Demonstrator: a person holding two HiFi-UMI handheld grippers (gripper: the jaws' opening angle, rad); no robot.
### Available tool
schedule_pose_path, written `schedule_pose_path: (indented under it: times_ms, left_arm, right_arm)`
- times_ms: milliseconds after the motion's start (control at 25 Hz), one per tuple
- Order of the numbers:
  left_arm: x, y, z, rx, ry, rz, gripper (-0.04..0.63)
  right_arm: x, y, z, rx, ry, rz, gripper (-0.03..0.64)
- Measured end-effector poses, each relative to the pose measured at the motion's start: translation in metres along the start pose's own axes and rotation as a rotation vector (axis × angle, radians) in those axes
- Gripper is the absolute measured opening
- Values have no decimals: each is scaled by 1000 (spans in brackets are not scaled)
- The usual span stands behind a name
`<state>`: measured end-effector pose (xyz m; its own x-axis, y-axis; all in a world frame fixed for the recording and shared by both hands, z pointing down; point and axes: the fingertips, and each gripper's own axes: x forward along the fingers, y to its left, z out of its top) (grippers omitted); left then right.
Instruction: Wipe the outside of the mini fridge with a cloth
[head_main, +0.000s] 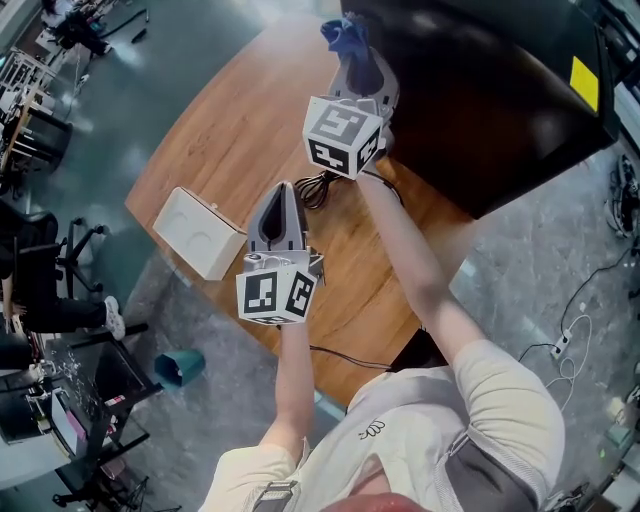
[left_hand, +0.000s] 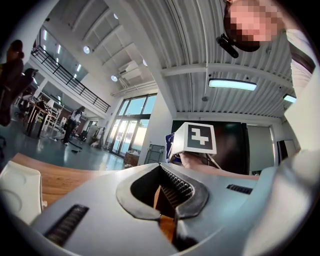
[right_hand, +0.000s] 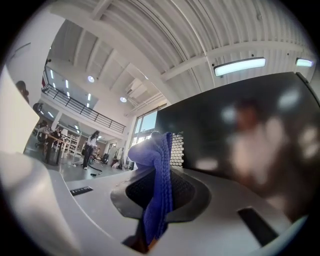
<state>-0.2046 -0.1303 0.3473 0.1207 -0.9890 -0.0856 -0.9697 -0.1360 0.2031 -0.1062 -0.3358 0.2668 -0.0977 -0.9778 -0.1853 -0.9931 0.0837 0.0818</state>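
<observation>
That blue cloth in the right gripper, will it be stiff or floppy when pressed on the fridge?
Probably floppy: the cloth folds and bunches above the jaws. Likely grippy rather than slippery, given its knitted weave.

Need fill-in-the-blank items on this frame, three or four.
The right gripper is shut on a ___ cloth.
The fridge is ___ in colour.
The left gripper holds ___.
The white box lies on the ___ table.
Missing: blue; black; nothing; wooden.
</observation>
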Motion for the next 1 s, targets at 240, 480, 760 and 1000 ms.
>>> schedule_pose_path:
  times_ms: [240,480,760,1000]
  left_arm:
    - [1,-12,4,8,-4,-12,5]
    - [3,-16,2,11,2,-21,5]
    - [5,-27,3,13,-1,-42,5]
    - [6,-38,-3,4,3,-62,5]
  right_arm:
    - [-30,-39,-2,-11,-9,-33,61]
    - [-56,-71,0,2,16,-16,61]
    - [-101,-133,11,-25,-2,-109,61]
    - [-142,-189,20,-88,-10,-199,61]
